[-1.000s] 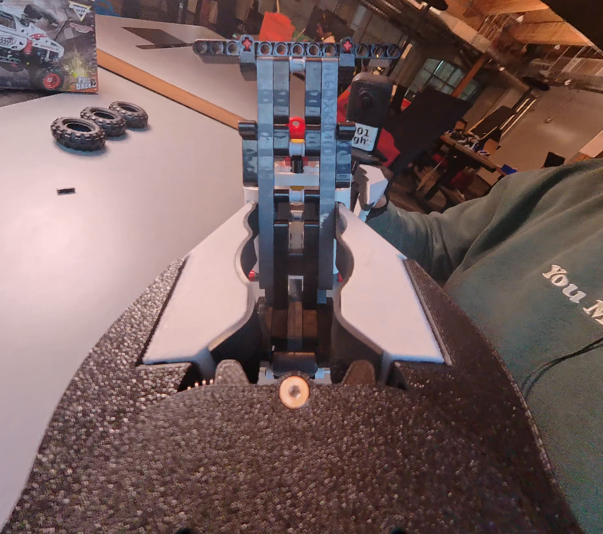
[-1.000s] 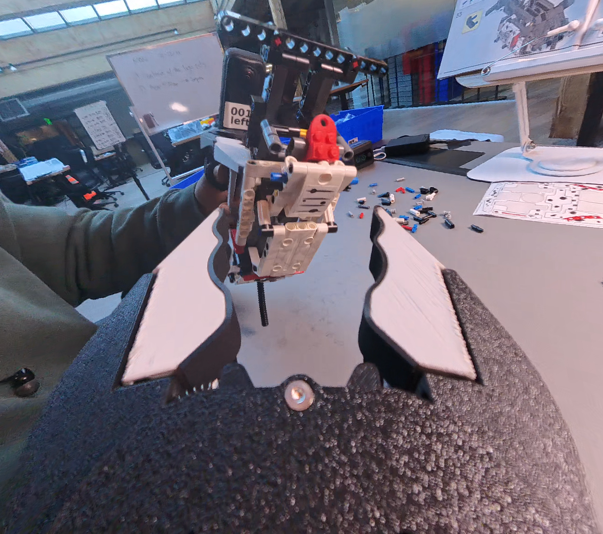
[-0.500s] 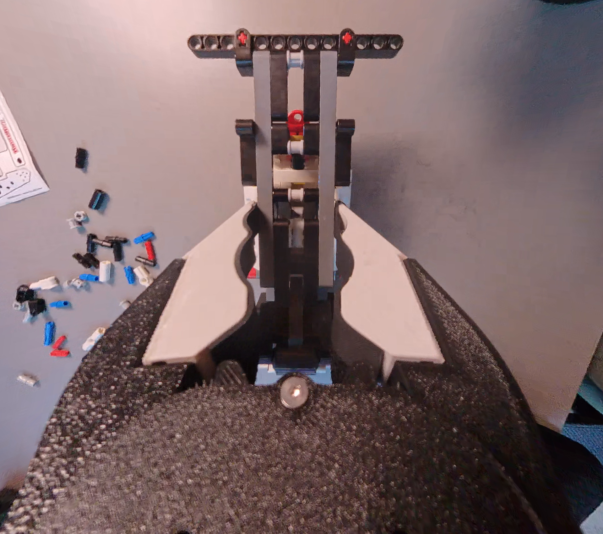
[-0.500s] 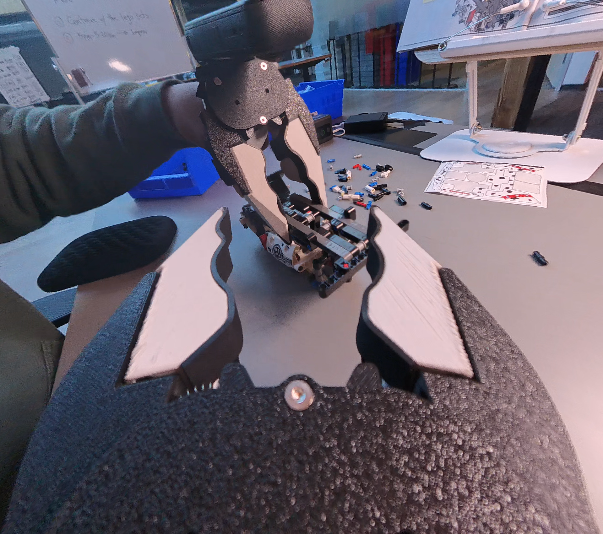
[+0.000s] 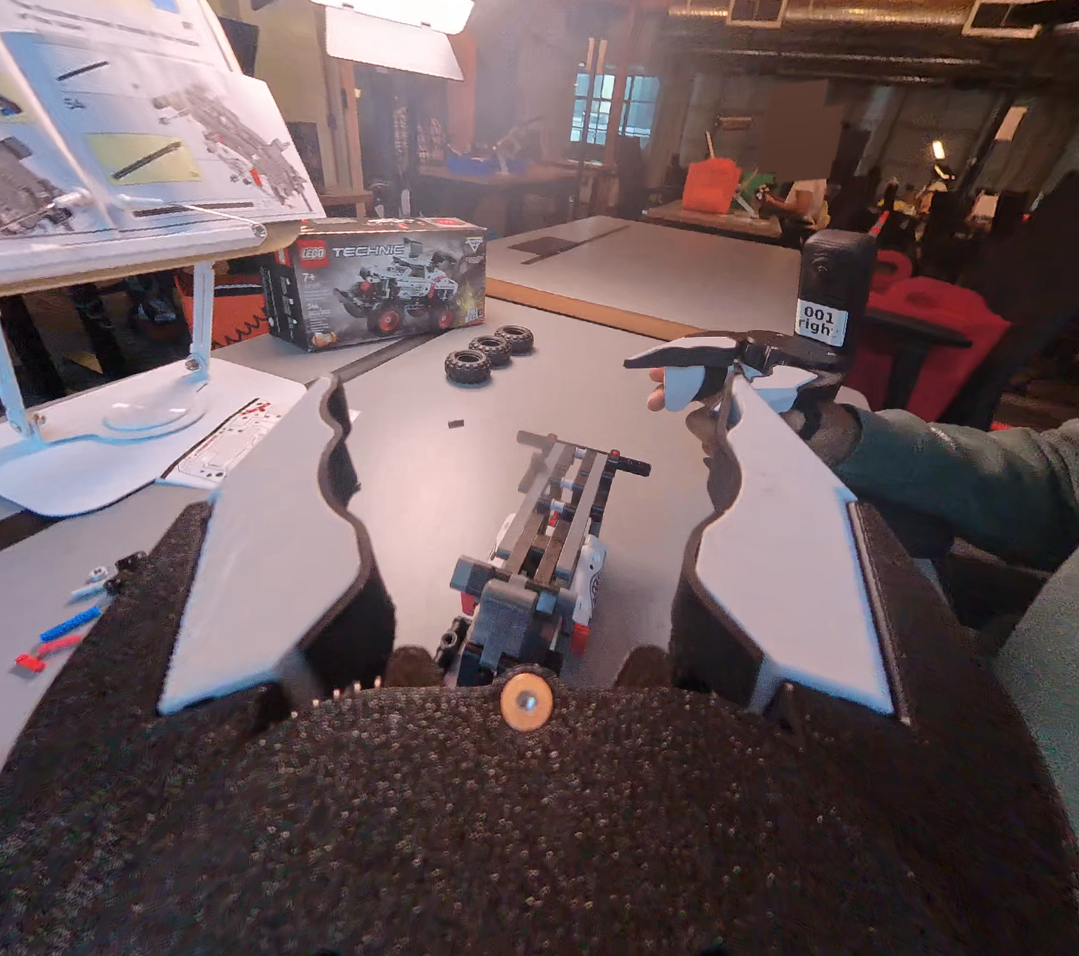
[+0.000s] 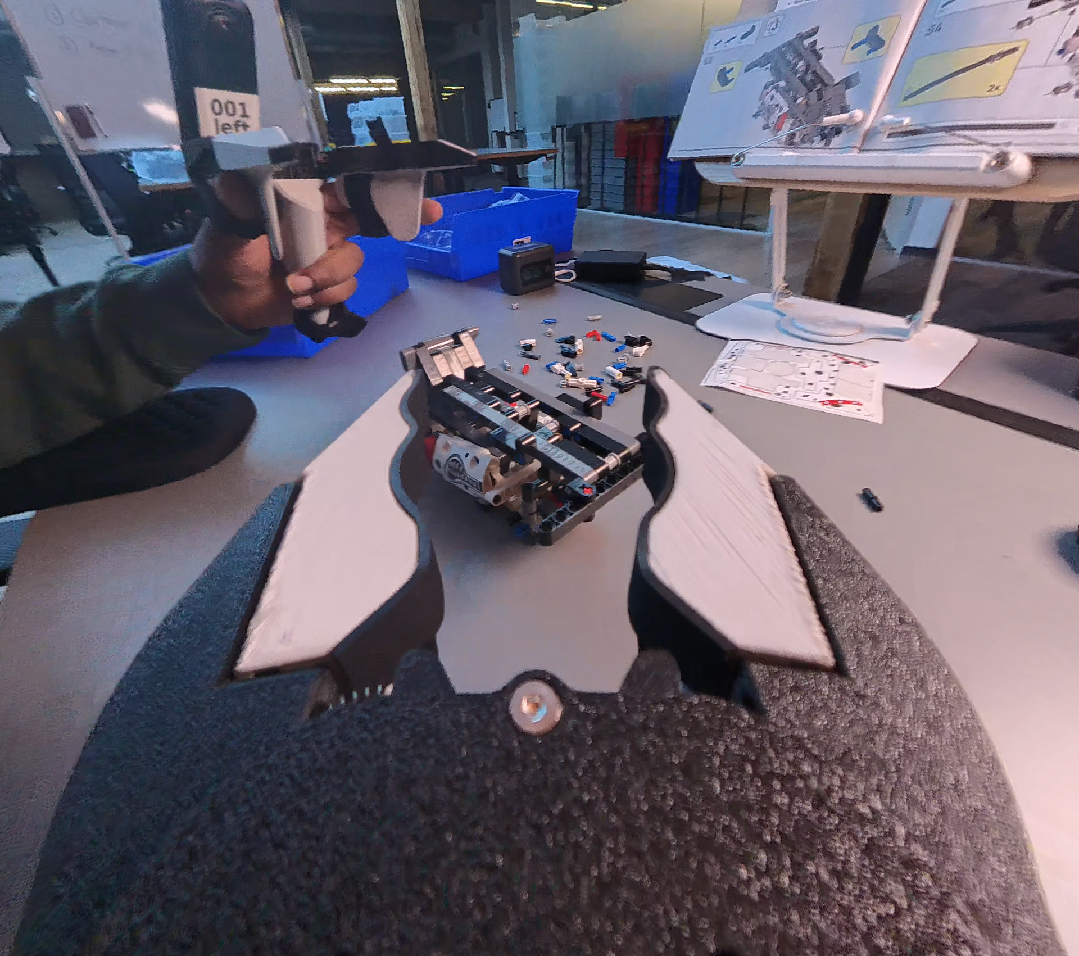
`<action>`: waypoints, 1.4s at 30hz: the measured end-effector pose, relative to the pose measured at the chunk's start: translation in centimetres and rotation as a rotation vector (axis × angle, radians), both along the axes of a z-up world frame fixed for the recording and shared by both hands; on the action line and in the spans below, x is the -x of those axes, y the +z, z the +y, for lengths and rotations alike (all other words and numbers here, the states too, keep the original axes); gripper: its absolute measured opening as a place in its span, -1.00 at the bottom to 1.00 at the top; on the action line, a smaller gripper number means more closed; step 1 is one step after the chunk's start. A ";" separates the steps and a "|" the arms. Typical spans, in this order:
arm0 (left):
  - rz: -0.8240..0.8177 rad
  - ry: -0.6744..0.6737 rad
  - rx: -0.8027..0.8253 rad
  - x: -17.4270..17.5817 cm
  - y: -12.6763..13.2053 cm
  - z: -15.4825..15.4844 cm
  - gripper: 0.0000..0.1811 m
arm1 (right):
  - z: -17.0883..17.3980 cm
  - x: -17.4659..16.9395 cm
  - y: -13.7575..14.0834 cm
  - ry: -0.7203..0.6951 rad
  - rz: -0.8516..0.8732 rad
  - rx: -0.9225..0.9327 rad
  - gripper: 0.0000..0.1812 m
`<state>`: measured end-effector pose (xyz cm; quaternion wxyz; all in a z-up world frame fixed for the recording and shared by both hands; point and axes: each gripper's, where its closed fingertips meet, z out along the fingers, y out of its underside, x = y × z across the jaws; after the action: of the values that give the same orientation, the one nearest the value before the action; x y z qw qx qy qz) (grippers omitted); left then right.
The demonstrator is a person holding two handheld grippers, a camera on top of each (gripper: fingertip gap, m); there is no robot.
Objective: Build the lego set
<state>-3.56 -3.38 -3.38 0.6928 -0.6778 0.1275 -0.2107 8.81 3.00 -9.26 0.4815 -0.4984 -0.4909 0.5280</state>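
**Q:** Resting where, exactly, the chassis?

**A:** Flat on the grey table [image 5: 671, 274], held by nobody. In my left wrist view the half-built chassis [image 5: 543, 548] lies just ahead of my left gripper [image 5: 525, 466], low between the two fingers, but nothing touches it. Those jaws are spread wide and empty.

**Q:** And your right one?

**A:** Spread wide as well, nothing in it. Through the right wrist view the chassis [image 6: 525, 437] sits between and just beyond the fingertips of my right gripper [image 6: 528, 391], on the table under them, apart from both.

**Q:** Which way does its long axis run?

**A:** From the left gripper it points nearly straight away, leaning a little to the right, with the grey block end nearest me and the long black crossbeam at the far end. From the right gripper it runs on a diagonal, crossbeam end closest, and the chassis tilts somewhat on whatever is beneath it.

**Q:** Which hand is nearer?

**A:** I judge the left, since the chassis's near end almost reaches that gripper's base in its view. The right hovers at the crossbeam end.

**Q:** What comes next?

**A:** Probably fetching a part. The loose pins [image 6: 584, 361] lie scattered beyond the chassis, toward the booklet stand [image 6: 841, 326]; three tyres [image 5: 487, 347] wait by the box [image 5: 373, 280].
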 end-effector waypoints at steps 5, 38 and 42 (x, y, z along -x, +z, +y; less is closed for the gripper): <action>-0.112 0.074 -0.102 3.7 -0.8 -0.4 -0.41 | 0.9 1.2 -0.9 -0.112 -0.024 -0.208 -0.33; 0.096 0.262 -0.061 7.1 -3.4 -0.5 -1.00 | 1.8 1.1 -1.8 -0.217 -0.053 -0.303 -0.89; 0.171 0.254 -0.043 6.7 -3.8 -0.7 -1.00 | 1.4 0.4 -1.5 -0.221 -0.064 -0.338 -0.76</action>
<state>-10.31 -4.08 -7.18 0.7149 -0.6889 0.1038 -0.0600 8.36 4.45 -10.71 0.5975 -0.4780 -0.5297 0.3660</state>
